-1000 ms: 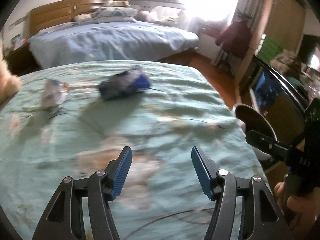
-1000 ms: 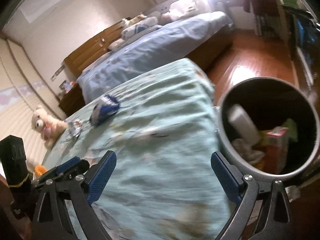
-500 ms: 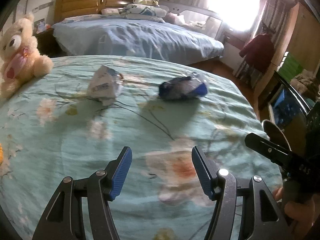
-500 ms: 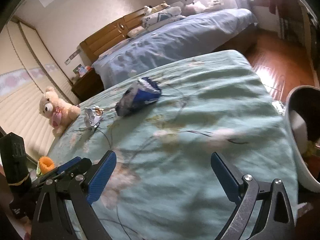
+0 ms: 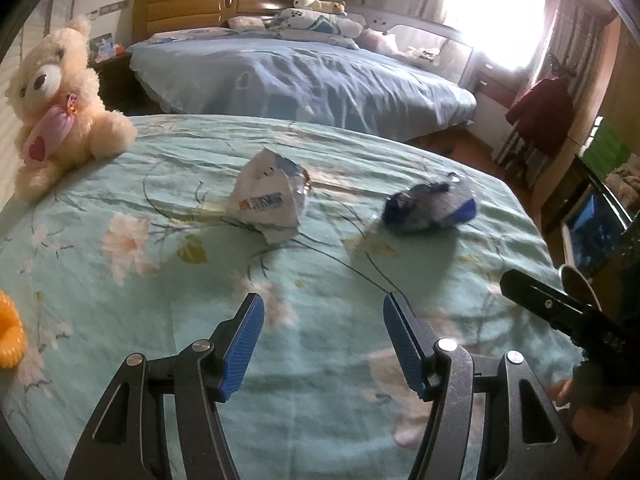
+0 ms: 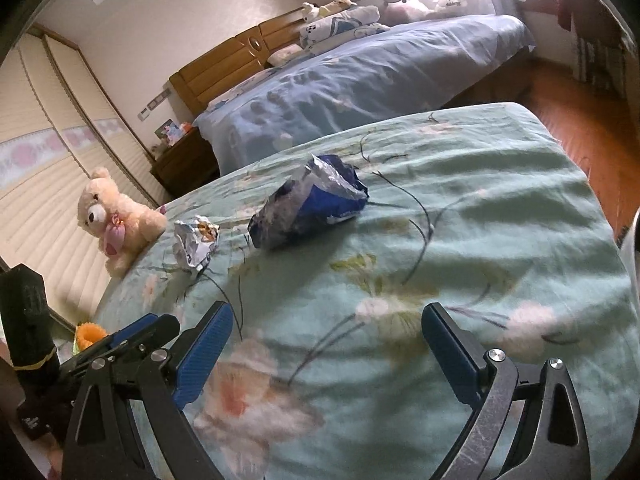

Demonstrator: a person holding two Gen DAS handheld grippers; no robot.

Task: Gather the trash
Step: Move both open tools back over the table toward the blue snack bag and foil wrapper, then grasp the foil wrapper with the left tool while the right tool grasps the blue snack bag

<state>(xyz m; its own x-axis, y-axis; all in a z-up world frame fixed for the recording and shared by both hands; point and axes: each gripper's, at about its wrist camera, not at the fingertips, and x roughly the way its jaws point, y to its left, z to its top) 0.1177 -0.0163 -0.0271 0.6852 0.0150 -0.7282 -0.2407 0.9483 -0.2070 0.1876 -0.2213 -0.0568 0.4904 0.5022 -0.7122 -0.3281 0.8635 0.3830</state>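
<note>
Two pieces of trash lie on the green floral bedspread [image 5: 168,184]. A crumpled white and silver wrapper [image 5: 269,200] lies ahead of my left gripper [image 5: 323,312], a little to its left; it also shows in the right wrist view [image 6: 196,245]. A crumpled blue and silver bag [image 5: 432,209] lies ahead to the right; in the right wrist view the bag [image 6: 308,200] is ahead of my right gripper [image 6: 327,326]. Both grippers are open, empty and held above the bedspread, well short of the trash.
A cream teddy bear [image 5: 56,108] sits at the left edge of the bedspread. An orange object [image 5: 10,330] lies at the near left. A second bed with a blue cover [image 5: 304,76] stands behind. A white bin rim [image 6: 630,240] shows at the right edge.
Both views have swung left, away from the bin and toward the trash. The wrapper and the blue bag now appear larger and closer. Both grippers stay open.
</note>
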